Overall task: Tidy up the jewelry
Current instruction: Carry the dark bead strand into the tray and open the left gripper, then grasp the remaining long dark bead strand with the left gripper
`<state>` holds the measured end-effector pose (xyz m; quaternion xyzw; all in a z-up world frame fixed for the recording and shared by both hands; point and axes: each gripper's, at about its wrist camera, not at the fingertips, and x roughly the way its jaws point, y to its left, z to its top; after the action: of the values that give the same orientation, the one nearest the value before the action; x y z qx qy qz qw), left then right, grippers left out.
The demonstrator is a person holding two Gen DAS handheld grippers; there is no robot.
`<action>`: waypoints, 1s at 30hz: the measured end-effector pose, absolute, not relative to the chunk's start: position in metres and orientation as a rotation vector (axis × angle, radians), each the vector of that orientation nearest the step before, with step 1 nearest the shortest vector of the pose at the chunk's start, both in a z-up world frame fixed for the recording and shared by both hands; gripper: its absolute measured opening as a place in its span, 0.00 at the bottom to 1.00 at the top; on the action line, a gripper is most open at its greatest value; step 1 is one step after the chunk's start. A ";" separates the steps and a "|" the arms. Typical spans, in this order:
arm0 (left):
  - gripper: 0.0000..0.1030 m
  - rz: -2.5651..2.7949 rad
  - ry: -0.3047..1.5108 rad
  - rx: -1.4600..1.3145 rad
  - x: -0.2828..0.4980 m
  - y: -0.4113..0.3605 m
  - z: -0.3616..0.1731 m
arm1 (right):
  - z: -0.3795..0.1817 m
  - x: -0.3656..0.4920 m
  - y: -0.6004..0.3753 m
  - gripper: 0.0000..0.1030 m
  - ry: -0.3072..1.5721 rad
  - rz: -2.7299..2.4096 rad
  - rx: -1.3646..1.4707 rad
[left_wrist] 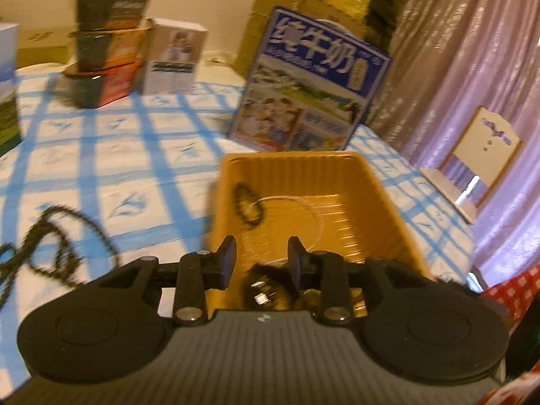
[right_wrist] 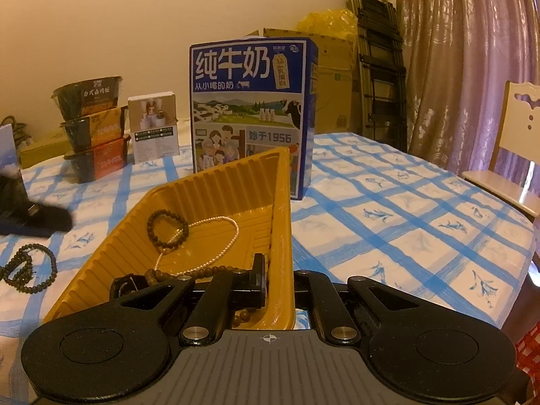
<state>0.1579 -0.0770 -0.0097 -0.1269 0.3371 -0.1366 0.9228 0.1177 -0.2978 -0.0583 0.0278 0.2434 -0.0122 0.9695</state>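
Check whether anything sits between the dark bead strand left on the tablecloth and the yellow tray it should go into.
Nothing visible blocks it. The dark bead strand lies on bare tablecloth just outside the yellow tray, whose ribbed wall is the only thing to clear.

A ribbed yellow tray (right_wrist: 216, 209) sits tilted on the blue-checked counter (right_wrist: 405, 209), its near wall raised; inside lie a small dark bead bracelet (right_wrist: 167, 227), a thin pearl necklace (right_wrist: 216, 246) looped across the floor and partly overlapping the bracelet, and a string of brown beads (right_wrist: 189, 274) at the near end; a long dark bead strand (right_wrist: 28, 270) lies coiled on the counter beside the tray, apart from it.
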 end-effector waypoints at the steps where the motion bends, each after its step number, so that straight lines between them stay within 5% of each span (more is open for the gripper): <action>1: 0.28 -0.267 0.697 -0.255 0.155 -0.072 -0.011 | -0.058 0.118 -0.298 0.06 0.493 -0.025 0.056; 30: 0.35 0.045 0.778 -0.084 0.096 0.017 -0.053 | -0.061 0.118 -0.298 0.06 0.499 -0.031 0.051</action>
<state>0.0961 0.0171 -0.0529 -0.0411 0.3789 0.0217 0.9243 0.1181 -0.2976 -0.0610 0.0254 0.2467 -0.0155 0.9686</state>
